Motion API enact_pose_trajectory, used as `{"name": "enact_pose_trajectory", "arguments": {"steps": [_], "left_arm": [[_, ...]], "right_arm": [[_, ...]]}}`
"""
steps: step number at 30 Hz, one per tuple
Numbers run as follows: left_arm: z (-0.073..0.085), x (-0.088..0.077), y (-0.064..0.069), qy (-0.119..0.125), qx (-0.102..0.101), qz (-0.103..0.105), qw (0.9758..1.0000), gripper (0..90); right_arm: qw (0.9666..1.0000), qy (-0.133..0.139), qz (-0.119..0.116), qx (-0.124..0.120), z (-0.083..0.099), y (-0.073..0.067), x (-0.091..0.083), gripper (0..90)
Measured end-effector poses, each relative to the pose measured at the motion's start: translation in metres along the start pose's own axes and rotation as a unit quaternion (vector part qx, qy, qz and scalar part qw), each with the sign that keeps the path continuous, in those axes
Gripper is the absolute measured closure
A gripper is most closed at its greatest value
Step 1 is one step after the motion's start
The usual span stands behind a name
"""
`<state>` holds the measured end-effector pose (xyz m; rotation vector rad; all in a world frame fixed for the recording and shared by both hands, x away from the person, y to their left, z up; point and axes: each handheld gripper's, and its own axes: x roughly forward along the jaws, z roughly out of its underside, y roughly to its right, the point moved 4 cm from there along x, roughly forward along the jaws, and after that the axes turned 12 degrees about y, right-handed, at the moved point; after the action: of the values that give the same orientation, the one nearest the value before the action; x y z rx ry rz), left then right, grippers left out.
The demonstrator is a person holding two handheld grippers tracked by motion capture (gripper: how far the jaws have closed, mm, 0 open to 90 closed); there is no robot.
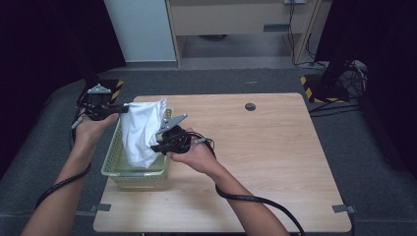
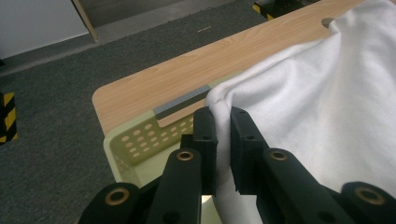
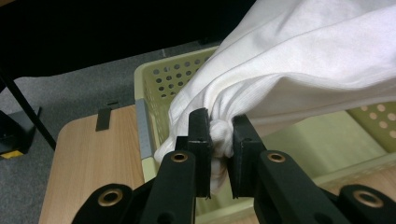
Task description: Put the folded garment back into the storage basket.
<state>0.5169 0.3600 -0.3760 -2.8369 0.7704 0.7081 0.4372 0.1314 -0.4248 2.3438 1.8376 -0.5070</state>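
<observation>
The right gripper [image 1: 164, 133] sits nearest to the person, at the right rim of the basket [image 1: 110, 160]. Its 2 black jaws are clenched on a bunched fold of the white cloth [image 1: 141, 130]; in the right gripper view the fold [image 3: 220, 135] is squeezed between the pads and the rest of the cloth rises up and to the right above them. The left gripper [image 1: 105, 109] is a little farther, over the far left corner of the basket. Its jaws are also clamped on the cloth, at an edge [image 2: 223, 100] that lies flat between the pads in the left gripper view.

So the cloth hangs between the 2 grippers, spread like a small curtain, and its lower part goes down inside the basket. The cloth looks soft and matte, with loose folds. The basket is pale yellow-green plastic, rectangular, with rows of round holes in its walls. It stands at the left edge of the table [image 1: 275, 162], which has a smooth light wood surface, rounded corners, and 1 small round hole [image 1: 250, 106] near the far side.
</observation>
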Motion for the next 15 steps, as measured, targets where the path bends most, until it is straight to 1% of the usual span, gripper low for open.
{"name": "enact_pose_trajectory", "arguments": {"steps": [8,13,14,15], "left_arm": [[0.009,0.000,-0.006,-0.006,-0.004,-0.002,1.0000,82.5],[0.016,0.004,-0.012,-0.009,-0.014,-0.005,0.9999,82.3],[0.018,0.005,-0.013,-0.010,-0.015,-0.009,0.9998,81.7],[0.020,0.007,-0.015,-0.012,-0.018,-0.012,0.9997,78.6]], "right_arm": [[1.0000,-0.007,-0.004,0.003,0.004,-0.003,0.013,81.3],[0.9998,-0.014,-0.008,0.007,0.010,-0.004,0.022,80.7],[0.9998,-0.016,-0.007,0.009,0.012,-0.003,0.024,78.6],[0.9997,-0.020,-0.002,0.015,0.014,-0.001,0.026,71.8]]}}
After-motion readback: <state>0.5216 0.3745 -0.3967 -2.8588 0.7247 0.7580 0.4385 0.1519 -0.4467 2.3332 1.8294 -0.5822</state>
